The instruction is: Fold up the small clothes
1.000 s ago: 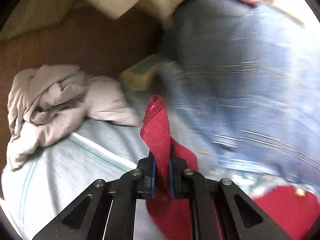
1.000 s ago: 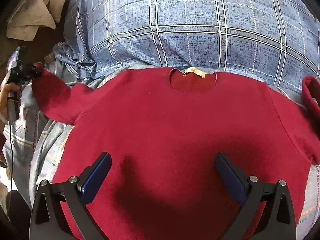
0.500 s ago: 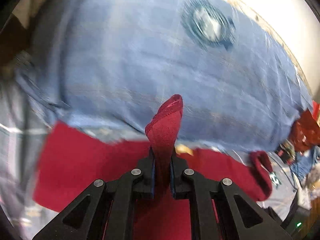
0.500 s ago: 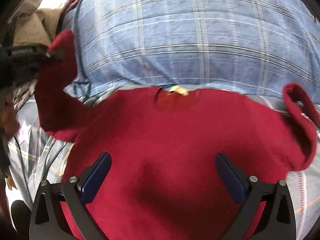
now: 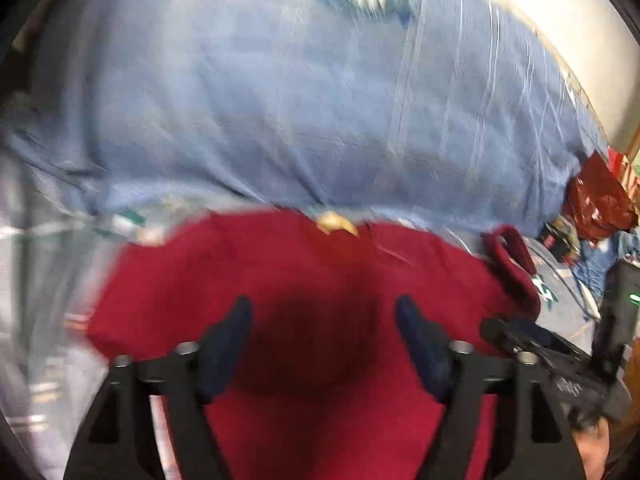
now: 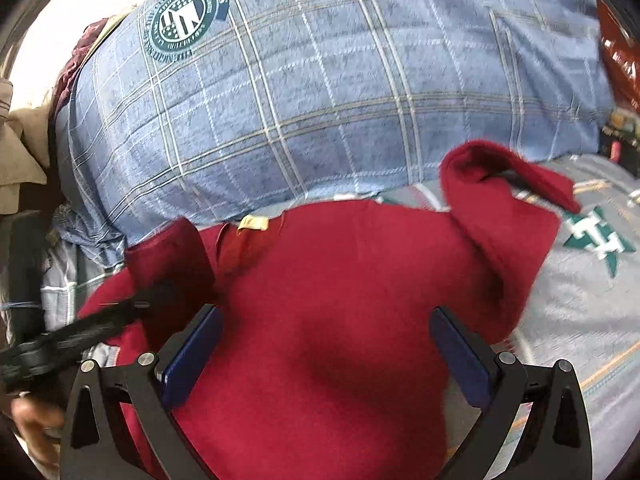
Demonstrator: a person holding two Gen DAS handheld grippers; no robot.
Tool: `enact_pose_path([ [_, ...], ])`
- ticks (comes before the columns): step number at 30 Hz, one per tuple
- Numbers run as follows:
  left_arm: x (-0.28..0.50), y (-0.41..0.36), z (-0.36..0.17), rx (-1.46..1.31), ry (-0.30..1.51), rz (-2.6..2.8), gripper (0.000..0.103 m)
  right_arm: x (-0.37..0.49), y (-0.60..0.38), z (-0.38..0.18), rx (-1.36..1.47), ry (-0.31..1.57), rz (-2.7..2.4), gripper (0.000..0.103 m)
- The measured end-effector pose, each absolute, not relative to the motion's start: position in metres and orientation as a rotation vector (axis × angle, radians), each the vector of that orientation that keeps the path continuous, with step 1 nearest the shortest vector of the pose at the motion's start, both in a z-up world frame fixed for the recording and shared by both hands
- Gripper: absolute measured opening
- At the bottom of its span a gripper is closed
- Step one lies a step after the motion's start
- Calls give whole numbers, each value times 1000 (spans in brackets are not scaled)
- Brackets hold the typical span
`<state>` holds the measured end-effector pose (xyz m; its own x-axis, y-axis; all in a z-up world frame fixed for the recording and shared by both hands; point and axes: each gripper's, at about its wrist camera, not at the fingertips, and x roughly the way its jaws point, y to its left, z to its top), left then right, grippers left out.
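Observation:
A small red sweater (image 6: pixel 340 300) lies flat on the bed, neck and tan label (image 6: pixel 253 222) toward the pillow. Its left sleeve (image 6: pixel 172 256) is folded in over the body. Its right sleeve (image 6: pixel 504 200) is curled up at the shoulder. The sweater also shows in the blurred left wrist view (image 5: pixel 312 280). My left gripper (image 5: pixel 324 336) is open and empty just above the sweater's middle. My right gripper (image 6: pixel 326 352) is open and empty above the sweater's body. The left gripper's fingers (image 6: pixel 80 332) appear at the left of the right wrist view.
A large blue plaid pillow (image 6: pixel 320 92) with a round green crest lies behind the sweater. The grey bedsheet (image 6: pixel 580 300) with green marks extends to the right. Beige cloth (image 6: pixel 20 152) sits at the far left. Red bags and clutter (image 5: pixel 596 200) sit at the far right.
My left gripper swung the left sleeve in over the sweater's body, then opened and let it go. My right gripper stayed open and shifted slightly right.

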<state>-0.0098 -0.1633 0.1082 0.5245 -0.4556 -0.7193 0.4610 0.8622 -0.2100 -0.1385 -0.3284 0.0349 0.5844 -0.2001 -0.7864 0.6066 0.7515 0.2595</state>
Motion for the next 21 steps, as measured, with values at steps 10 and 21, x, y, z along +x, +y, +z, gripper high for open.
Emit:
enact_pose_path([
  [10,49,-54,55,-94,833,-220,81,-91,-297,9,475,877,-386,102],
  [21,71,-61,44,-156,847,-151,80,-56,-282,-12,237,967,-389,6],
])
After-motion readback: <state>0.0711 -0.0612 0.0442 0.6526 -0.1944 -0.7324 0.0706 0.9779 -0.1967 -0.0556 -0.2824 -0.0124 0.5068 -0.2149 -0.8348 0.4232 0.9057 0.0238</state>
